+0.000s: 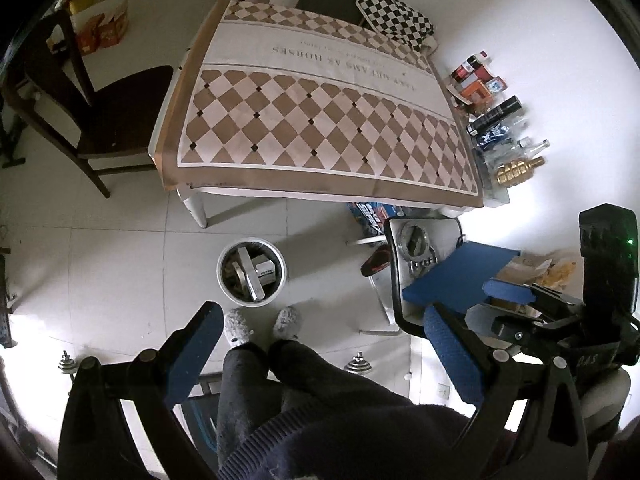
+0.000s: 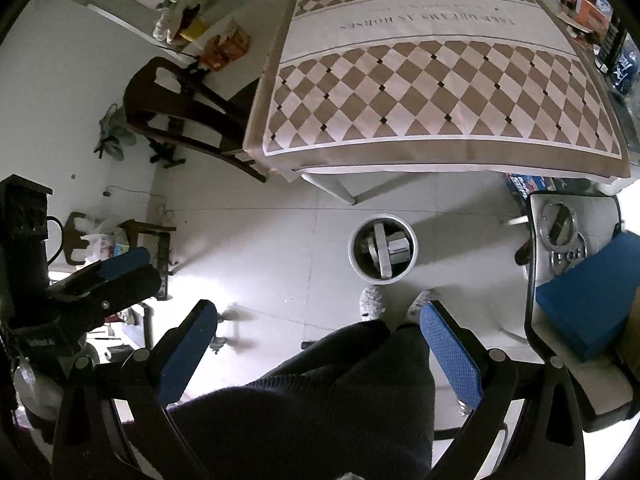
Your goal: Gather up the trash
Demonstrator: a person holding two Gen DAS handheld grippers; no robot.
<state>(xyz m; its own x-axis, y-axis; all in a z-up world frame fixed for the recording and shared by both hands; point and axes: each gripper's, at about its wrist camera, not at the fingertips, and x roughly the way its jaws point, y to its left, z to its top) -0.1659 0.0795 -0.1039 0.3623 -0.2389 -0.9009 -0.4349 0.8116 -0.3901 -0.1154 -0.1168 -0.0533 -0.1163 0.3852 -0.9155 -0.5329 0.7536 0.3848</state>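
A white round trash bin [image 1: 282, 282] [image 2: 380, 279] stands on the tiled floor in front of the table, close to the person's slippered feet. Several flat boxes and cartons [image 1: 256, 272] [image 2: 386, 252] lie inside it. My left gripper [image 1: 326, 340] is open high above the floor, its blue pads wide apart and nothing between them. My right gripper [image 2: 320, 340] is open in the same way, above the person's dark trousers. Each wrist view shows the other gripper from the side: the right gripper [image 1: 500, 304] and the left gripper [image 2: 132, 276].
A table with a brown-and-cream checkered cloth [image 1: 320, 120] [image 2: 440, 80] stands behind the bin, a dark wooden chair [image 1: 100, 112] [image 2: 180, 112] to its left. A blue box [image 1: 460, 276] [image 2: 588, 304] lies on a side table at right. Bottles and cartons [image 1: 496, 120] line the wall.
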